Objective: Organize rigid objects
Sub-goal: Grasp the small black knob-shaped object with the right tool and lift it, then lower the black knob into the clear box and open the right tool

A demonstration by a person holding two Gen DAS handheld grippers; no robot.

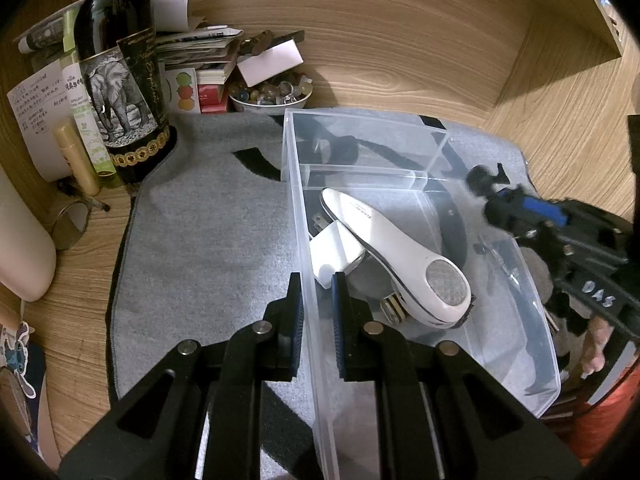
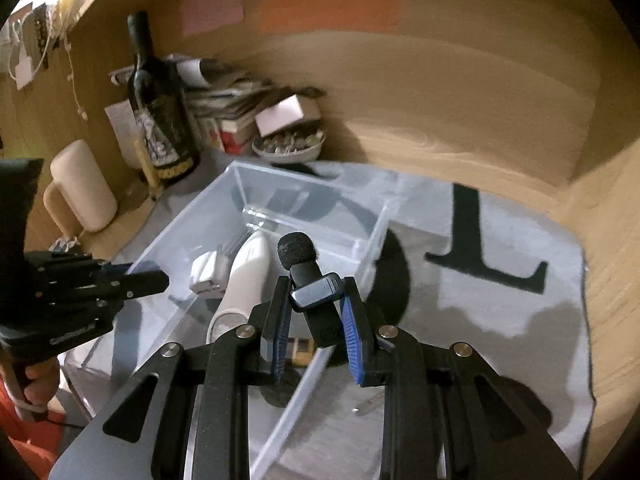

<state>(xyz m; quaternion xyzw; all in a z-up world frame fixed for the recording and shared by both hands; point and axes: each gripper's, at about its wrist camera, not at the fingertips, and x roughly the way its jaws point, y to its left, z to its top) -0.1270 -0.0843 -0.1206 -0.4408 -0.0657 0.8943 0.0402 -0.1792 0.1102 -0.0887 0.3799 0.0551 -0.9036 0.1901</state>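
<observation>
Left gripper (image 1: 316,280): fingers pinched on the near wall of the clear bin (image 1: 496,292), which is set on a grey mat (image 1: 208,240). Right gripper (image 2: 316,312): clip microphone (image 2: 308,280) clamped, held above the bin. White shaver (image 1: 404,252) and white charger (image 1: 334,250) are lodged inside.

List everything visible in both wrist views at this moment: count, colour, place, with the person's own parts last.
bin: one, clear, on the mat
mat: one, grey with black letters, on the desk
shaver: one, white, in the bin
charger: one, white, in the bin beside the shaver
microphone: one, black, in the right gripper
bottle: one, dark, back left
bowl: one, white, holding stones, behind the bin
left gripper: shut on the bin's wall
right gripper: shut on the microphone
</observation>
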